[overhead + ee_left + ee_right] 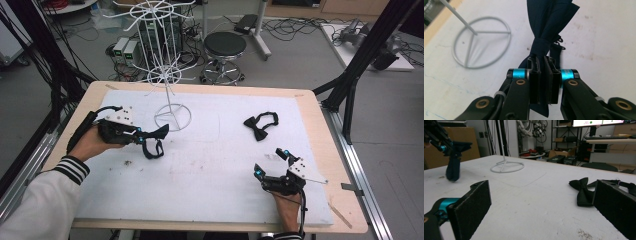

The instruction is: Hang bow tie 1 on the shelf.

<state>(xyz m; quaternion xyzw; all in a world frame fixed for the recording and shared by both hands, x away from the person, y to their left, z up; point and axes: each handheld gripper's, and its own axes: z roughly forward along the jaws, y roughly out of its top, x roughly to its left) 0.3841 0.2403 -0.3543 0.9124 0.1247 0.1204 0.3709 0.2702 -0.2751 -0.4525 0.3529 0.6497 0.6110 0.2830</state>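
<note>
A dark bow tie (156,140) hangs above the white mat, pinched in my left gripper (142,137) at the table's left. In the left gripper view the jaws (544,63) are shut on the tie's fabric (549,22), just below its knot, and its strap dangles behind. A second black bow tie (260,125) lies flat on the mat at the right, also in the right gripper view (582,191). My right gripper (270,162) rests near the front right, open with nothing between its pads (471,207), aimed toward that tie.
A white wire display rack (167,60) stands at the back left of the mat, with its ring base (172,116) (482,42) (507,166) close to the left gripper. White mat (210,170) covers the wooden table (325,150). A stool (225,47) and cables are on the floor behind.
</note>
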